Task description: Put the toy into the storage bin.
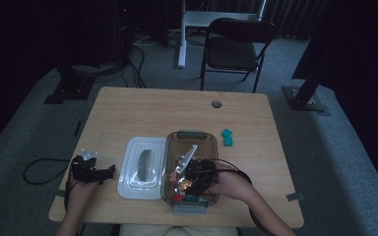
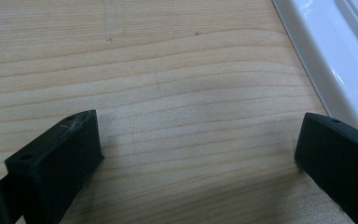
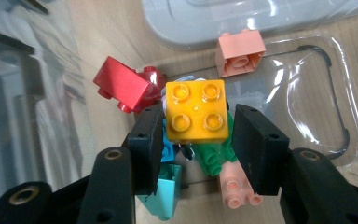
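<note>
A yellow four-stud brick (image 3: 196, 109) lies on top of a pile of bricks inside a clear plastic bin (image 1: 192, 135). My right gripper (image 3: 196, 127) reaches into the bin and straddles this brick. A thin gap shows at the right pad, so the jaws stand open around it. Beneath and around it lie a red brick (image 3: 123, 86), a green one (image 3: 212, 156), a teal one (image 3: 165, 193) and two pink ones (image 3: 240, 51). My left gripper (image 2: 198, 123) rests open on bare table, just left of the white lid (image 2: 328, 56), with nothing between its jaws.
The white bin lid (image 1: 140, 167) lies flat between the two hands. Two teal bricks (image 1: 227, 137) sit on the table to the right of the bin. A grey hole (image 1: 216, 103) marks the tabletop's far side. A folding chair (image 1: 234, 46) stands beyond the table.
</note>
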